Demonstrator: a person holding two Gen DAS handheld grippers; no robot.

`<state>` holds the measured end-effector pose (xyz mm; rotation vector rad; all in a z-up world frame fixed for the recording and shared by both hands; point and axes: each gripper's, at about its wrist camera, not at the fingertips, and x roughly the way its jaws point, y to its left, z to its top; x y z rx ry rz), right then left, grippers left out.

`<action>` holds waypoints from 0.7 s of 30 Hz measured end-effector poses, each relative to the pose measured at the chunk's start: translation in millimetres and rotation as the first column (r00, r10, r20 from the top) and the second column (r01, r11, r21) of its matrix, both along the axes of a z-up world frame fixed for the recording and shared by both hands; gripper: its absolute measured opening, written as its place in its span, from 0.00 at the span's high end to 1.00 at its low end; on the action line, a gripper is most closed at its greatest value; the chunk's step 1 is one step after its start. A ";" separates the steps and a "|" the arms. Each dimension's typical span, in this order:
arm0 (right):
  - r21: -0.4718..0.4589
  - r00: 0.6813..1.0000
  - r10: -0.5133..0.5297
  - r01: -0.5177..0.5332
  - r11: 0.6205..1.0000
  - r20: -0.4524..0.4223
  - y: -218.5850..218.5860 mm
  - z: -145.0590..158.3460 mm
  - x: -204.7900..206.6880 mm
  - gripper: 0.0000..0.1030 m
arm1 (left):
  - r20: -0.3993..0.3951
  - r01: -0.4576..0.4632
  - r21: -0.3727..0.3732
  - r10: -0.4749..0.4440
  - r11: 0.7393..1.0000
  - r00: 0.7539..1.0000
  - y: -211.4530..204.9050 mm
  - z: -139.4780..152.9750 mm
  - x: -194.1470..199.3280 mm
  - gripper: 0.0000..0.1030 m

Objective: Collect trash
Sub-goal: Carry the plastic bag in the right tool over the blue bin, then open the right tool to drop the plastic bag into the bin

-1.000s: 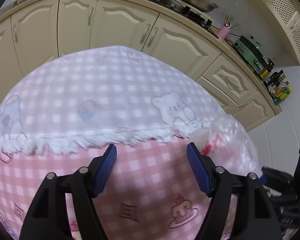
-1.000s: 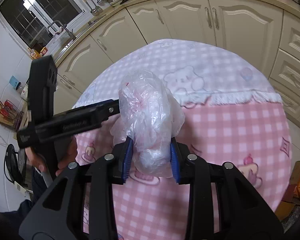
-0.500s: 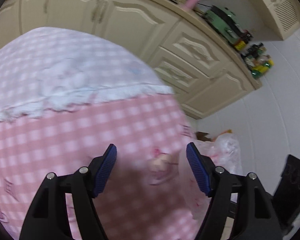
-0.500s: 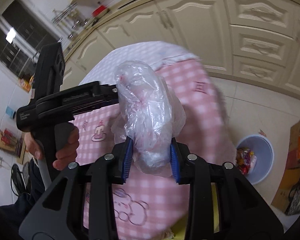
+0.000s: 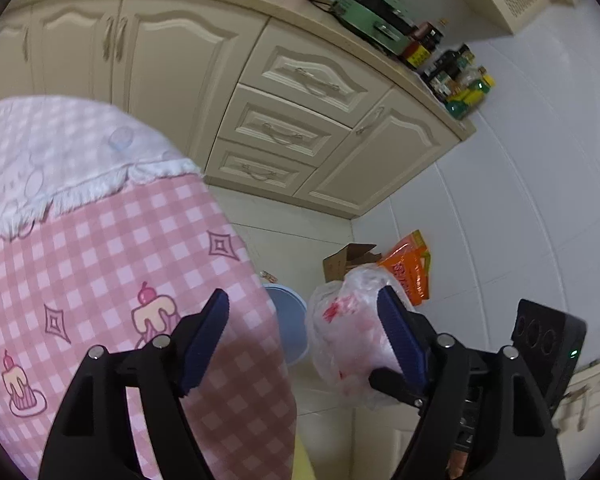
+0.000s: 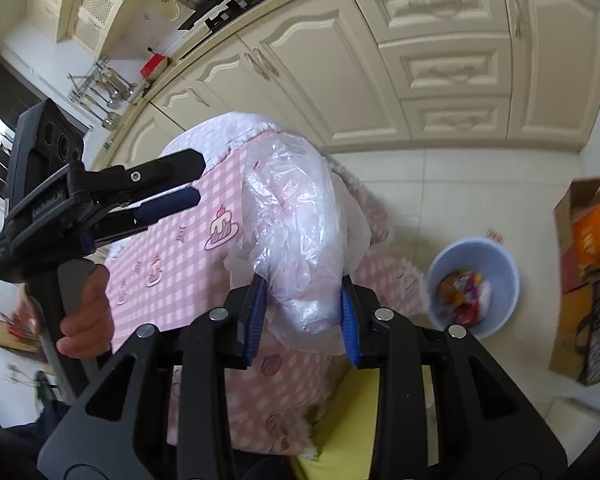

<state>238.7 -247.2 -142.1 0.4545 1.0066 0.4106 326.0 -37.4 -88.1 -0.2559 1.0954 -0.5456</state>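
A hand (image 6: 85, 312) holds the left gripper (image 6: 188, 184) over the pink checked tablecloth (image 6: 180, 264); its jaws have just been opening and stand wide with nothing between them. Past the table's right edge, the right gripper (image 6: 303, 316) is clamped on a crumpled clear plastic bag (image 6: 300, 232), lifted off the table. Further right, on the tiled floor, a pale blue bin (image 6: 500, 260) holds colourful wrappers (image 6: 462, 294). A cardboard box (image 6: 576, 216) stands near it.
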 end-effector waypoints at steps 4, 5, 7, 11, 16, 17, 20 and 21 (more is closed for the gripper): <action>-0.017 0.999 0.032 -0.031 0.999 0.035 6.2 8.0 -9.2 0.69 | -0.065 0.041 -0.001 -0.041 0.999 0.997 -18.7 -16.5 1.1 0.28; -0.020 0.999 0.028 -0.028 0.999 0.033 5.6 8.6 -9.5 0.69 | -0.074 0.071 -0.006 -0.071 0.997 0.995 -24.7 -19.7 0.1 0.47; -0.031 1.000 0.002 -0.001 1.000 0.024 -1.6 7.1 -10.0 0.70 | -0.067 0.113 0.036 -0.110 0.993 0.992 -37.2 -23.1 -3.0 0.75; 0.005 0.999 -0.050 0.050 0.999 0.001 -23.6 -1.2 -11.0 0.71 | -0.070 0.134 0.035 -0.132 0.990 0.989 -56.3 -28.1 -3.6 0.91; 0.011 0.994 -0.111 0.111 0.994 -0.023 -53.8 -15.2 -11.3 0.71 | -0.056 0.184 0.116 -0.179 0.976 0.982 -98.6 -39.2 -4.6 0.94; 0.015 0.991 -0.128 0.129 0.992 -0.031 -63.8 -18.9 -10.0 0.71 | -0.058 0.193 0.123 -0.187 0.973 0.981 -106.2 -41.5 -2.7 0.94; 0.009 0.983 -0.175 0.176 0.984 -0.048 -88.5 -28.5 -5.7 0.71 | -0.063 0.224 0.156 -0.217 0.962 0.974 -136.2 -51.5 3.3 0.94; 0.007 0.981 -0.187 0.187 0.982 -0.055 -95.7 -32.3 -3.6 0.71 | -0.064 0.232 0.170 -0.224 0.958 0.972 -145.7 -54.6 4.7 0.94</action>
